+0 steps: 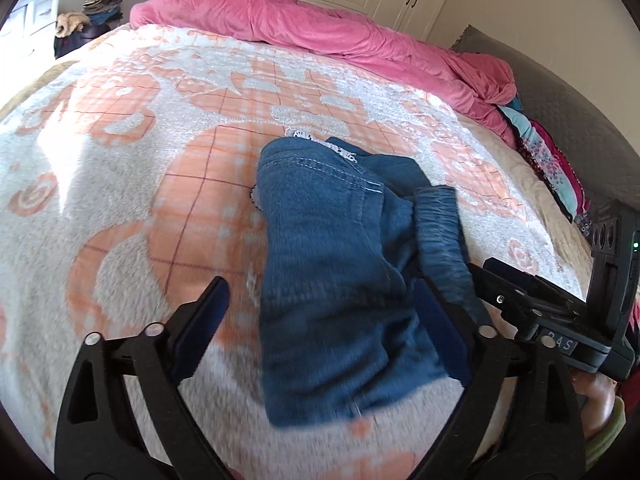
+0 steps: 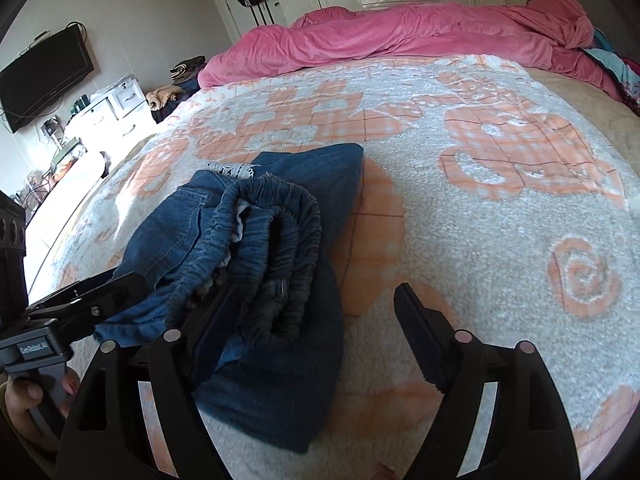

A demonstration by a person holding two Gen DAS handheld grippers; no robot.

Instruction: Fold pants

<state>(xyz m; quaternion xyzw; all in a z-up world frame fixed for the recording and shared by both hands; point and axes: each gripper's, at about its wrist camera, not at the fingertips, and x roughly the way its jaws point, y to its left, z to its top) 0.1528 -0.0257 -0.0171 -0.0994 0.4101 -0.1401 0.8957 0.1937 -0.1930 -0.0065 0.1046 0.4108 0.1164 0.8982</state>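
My left tongs (image 1: 320, 316) and right tongs (image 2: 316, 320) both gape wide, gripping nothing. The folded pants (image 1: 340, 264) lie between the left pair's fingers, near the bed's (image 2: 500, 220) front edge; the right pair's left finger touches the waistband. A pink duvet (image 1: 320, 28) is heaped along the far edge. The near hem is blurred.
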